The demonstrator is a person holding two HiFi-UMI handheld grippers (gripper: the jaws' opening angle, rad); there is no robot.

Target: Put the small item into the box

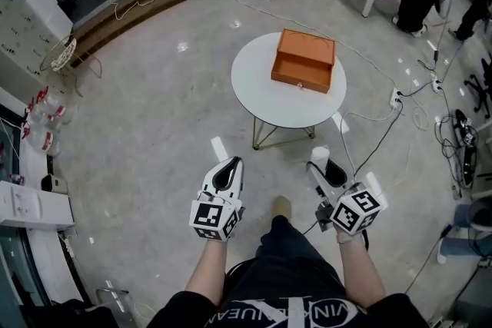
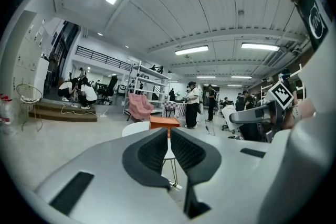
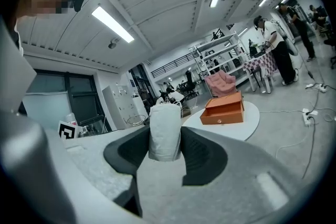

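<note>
Small item (image 3: 165,131) held, box (image 1: 304,60) ahead.
My right gripper (image 3: 165,140) pinches it, left gripper (image 2: 168,140) closed and empty; a slack grip could drop it short of the table (image 1: 254,84).

White lettering runs across the black shirt (image 1: 307,312), just behind both grippers, curving round a ring emblem at the bottom edge. Behind the right gripper (image 1: 319,163) the stretch "VIN K" reads clearly. Behind the left gripper (image 1: 230,163) the letters are clipped and can't be read for sure. The left cube (image 1: 215,217) and the right cube (image 1: 356,210) carry black-and-white square markers, pattern only, 0 letters or digits. In the left gripper view, up and to the right of the gripper, a round white emblem (image 2: 316,21) sits on a dark strap, too warped to read.
</note>
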